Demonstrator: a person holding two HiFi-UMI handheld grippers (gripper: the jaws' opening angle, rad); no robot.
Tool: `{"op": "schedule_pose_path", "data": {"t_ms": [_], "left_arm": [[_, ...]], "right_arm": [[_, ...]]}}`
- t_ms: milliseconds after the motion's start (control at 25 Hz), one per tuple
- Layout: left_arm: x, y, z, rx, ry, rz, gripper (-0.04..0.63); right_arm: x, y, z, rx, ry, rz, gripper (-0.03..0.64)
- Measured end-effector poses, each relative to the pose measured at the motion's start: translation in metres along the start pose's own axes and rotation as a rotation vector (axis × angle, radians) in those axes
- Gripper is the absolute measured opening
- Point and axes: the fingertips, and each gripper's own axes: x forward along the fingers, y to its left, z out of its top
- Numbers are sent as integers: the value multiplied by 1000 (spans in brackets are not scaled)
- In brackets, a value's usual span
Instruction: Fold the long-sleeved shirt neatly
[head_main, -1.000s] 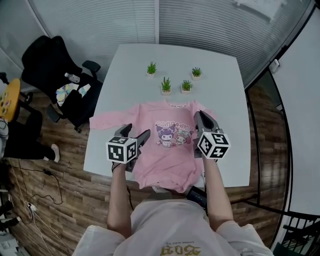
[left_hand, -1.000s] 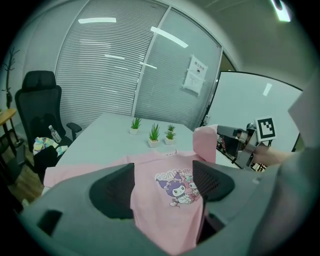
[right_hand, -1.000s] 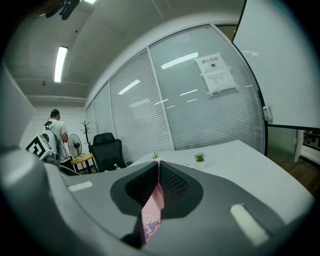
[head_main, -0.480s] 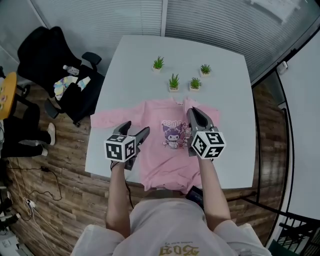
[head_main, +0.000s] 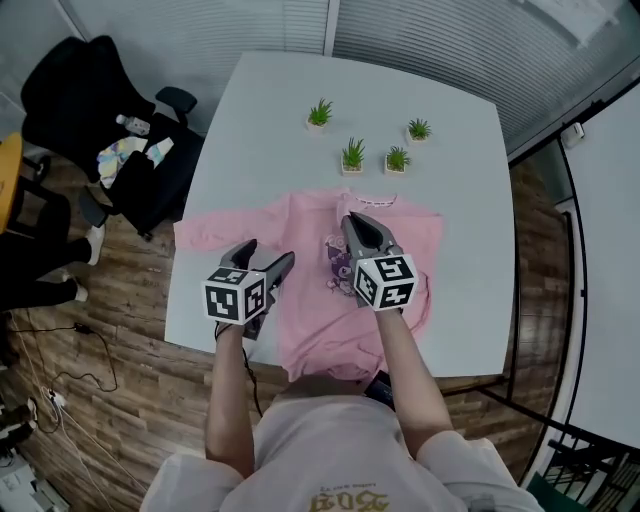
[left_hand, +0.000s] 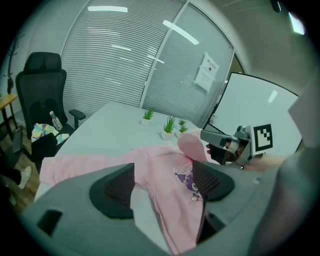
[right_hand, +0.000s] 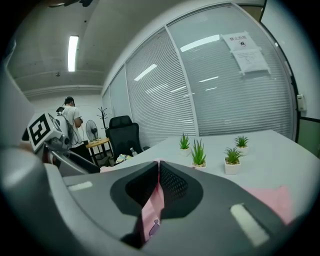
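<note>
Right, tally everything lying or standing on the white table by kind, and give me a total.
Pink long-sleeved shirt with a cartoon print: 1
Small green potted plants in white pots: 4
Total: 5

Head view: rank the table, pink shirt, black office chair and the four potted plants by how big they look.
1. table
2. pink shirt, slightly ahead of the black office chair; the chair stands lower, farther from the camera, so that pair is unsure
3. potted plants, all four alike
</note>
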Motion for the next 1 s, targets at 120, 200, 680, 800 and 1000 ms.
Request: {"op": "schedule_pose_path", "data": {"t_ms": [120, 200, 680, 800, 1000], "left_arm": [[2, 3, -10, -7, 17, -3, 370], [2, 5, -18, -14, 30, -4, 370], [-9, 12, -29, 9, 16, 67, 370], [-11, 5, -28, 5, 4, 64, 370], [-25, -8, -24, -5, -32, 86, 370]], "right_arm": [[21, 12, -31, -39, 79, 49, 21], [33, 17, -57, -76, 164, 59, 21], [39, 48, -100, -310, 347, 87, 186], [24, 46, -88, -272, 313, 83, 186], [-21, 40, -62, -149, 235, 63, 186]]}}
